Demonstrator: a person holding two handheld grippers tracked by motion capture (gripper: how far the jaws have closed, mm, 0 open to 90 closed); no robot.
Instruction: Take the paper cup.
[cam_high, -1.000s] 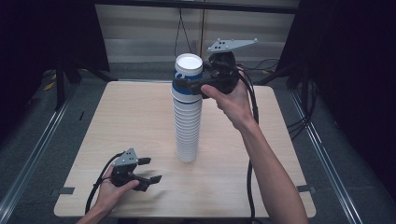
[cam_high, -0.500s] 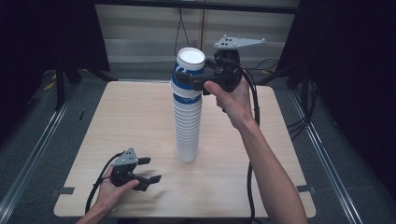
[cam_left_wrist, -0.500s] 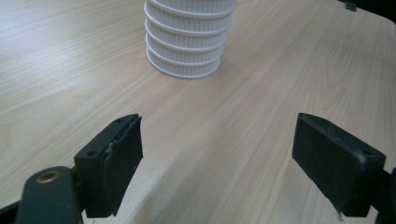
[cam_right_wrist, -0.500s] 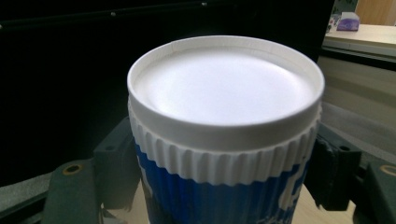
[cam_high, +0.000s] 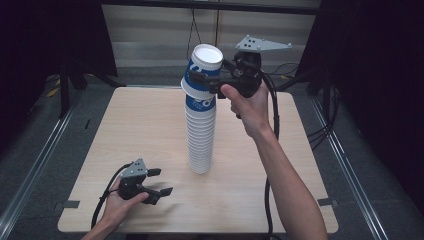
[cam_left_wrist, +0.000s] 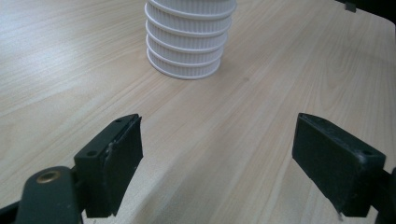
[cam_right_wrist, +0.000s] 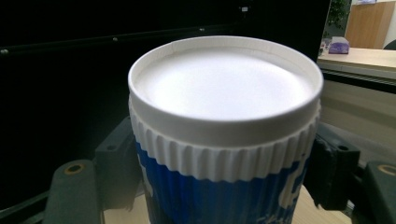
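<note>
The right hand-held gripper (cam_high: 212, 82) clamps a blue-and-white ribbed paper cup (cam_high: 202, 75), upside down and tilted, atop the tall upright cup stack (cam_high: 200, 135) mid-table (cam_high: 125, 125). The left hand-held gripper (cam_high: 157, 182) rests open near the table's front edge.

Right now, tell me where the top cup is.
In the high view the top cup sits tilted above the cup stack at the table's middle, clamped by the right gripper.
</note>
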